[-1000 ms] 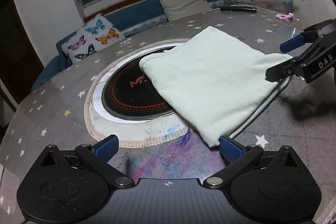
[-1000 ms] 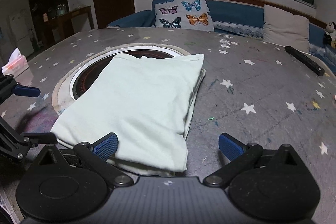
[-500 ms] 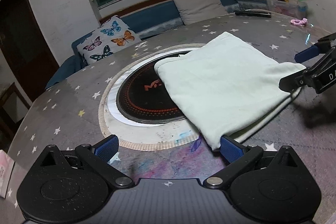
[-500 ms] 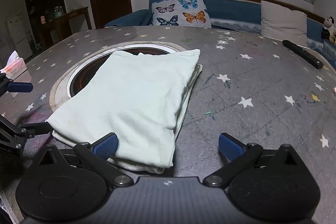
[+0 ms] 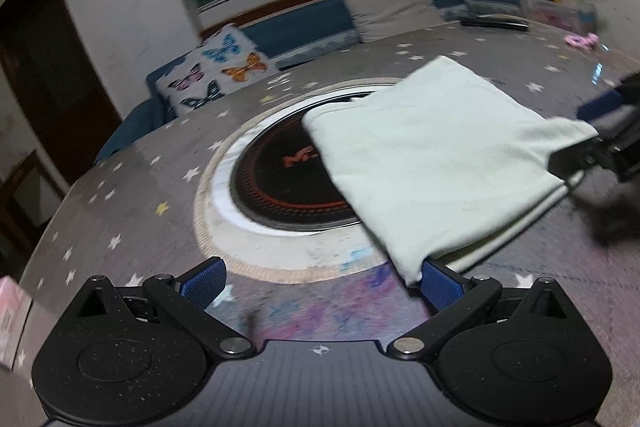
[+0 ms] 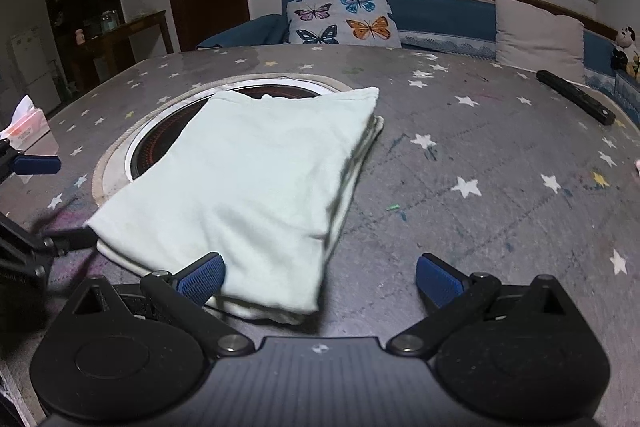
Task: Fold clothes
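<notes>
Around the folded cloth (image 6: 256, 183), which half covers the hob (image 5: 280, 183) on the table (image 6: 500, 187), lie a remote (image 6: 572, 103) at 2 o'clock and a tissue pack (image 6: 26, 125) at 9. Both the left gripper (image 5: 322, 277) and right gripper (image 6: 318, 277) hang low at the cloth's near corners, fingers spread wide, gripping nothing.

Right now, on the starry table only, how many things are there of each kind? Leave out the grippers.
Folded pale green garment: 1
Black remote: 1
Tissue box: 1
Pink toy: 1
Total: 4. The clutter at the far edge in the left wrist view is too blurred to count.
</notes>
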